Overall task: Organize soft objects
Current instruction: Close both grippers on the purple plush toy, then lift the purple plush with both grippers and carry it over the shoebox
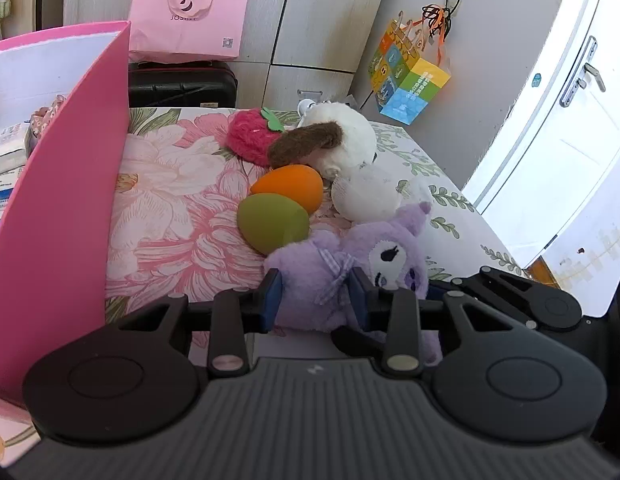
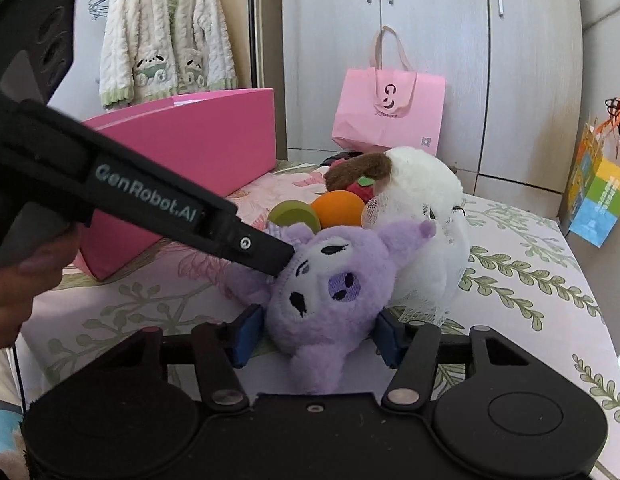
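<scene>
A purple plush toy lies on the floral bedsheet. My left gripper is shut on its body by the checked bow, both blue pads pressed into the fur. In the right wrist view the toy's head sits between the blue pads of my right gripper, and both pads touch its sides. There the left gripper reaches in from the left onto the toy. Behind it lie a green sponge egg, an orange one, a red strawberry plush, a white plush with a brown ear and a white mesh puff.
An open pink box stands at the bed's left side, close to the toys. Beyond the bed are a black suitcase, a pink bag and a colourful hanging bag. A white door is on the right. A hand holds the left gripper.
</scene>
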Motion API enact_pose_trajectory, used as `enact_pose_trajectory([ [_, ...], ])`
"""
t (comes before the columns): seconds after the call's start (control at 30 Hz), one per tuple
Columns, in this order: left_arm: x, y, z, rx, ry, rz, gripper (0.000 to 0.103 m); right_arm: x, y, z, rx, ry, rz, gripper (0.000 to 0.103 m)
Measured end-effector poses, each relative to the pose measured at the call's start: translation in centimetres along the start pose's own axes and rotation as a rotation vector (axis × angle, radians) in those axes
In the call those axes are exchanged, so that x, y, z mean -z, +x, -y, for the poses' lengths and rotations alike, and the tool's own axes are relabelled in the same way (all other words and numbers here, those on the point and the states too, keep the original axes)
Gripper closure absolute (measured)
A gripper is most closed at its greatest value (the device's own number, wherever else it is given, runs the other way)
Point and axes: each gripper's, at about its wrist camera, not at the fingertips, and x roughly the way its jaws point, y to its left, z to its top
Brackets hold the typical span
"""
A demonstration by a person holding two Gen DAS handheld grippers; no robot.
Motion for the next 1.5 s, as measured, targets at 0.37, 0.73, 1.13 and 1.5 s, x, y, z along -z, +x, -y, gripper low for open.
enact_pose_trajectory([
  [0.37,-0.2,-0.1,0.3,0.001,0.025,-0.038,0.065,0.2,-0.4,-0.4,0.028,0.013,0.008,0.044],
  [0.73,0.9,-0.4,0.3,0.056,0.037,-0.021,0.063,0.6,-0.9,-0.3,0.051,0.014,0.013,0.048],
  [1.13,1.9,-3.9,1.4,0.106,0.075,-0.048,0.058,0.2,-3.0,-0.3,-0.040,0.074,-0.029,0.051],
  [1.5,2.4,-9.3,2.0,0.177,0.119,-0.116,0.056,-1.2,-7.0,-2.6,-0.179,0.035,-0.086,0.053],
])
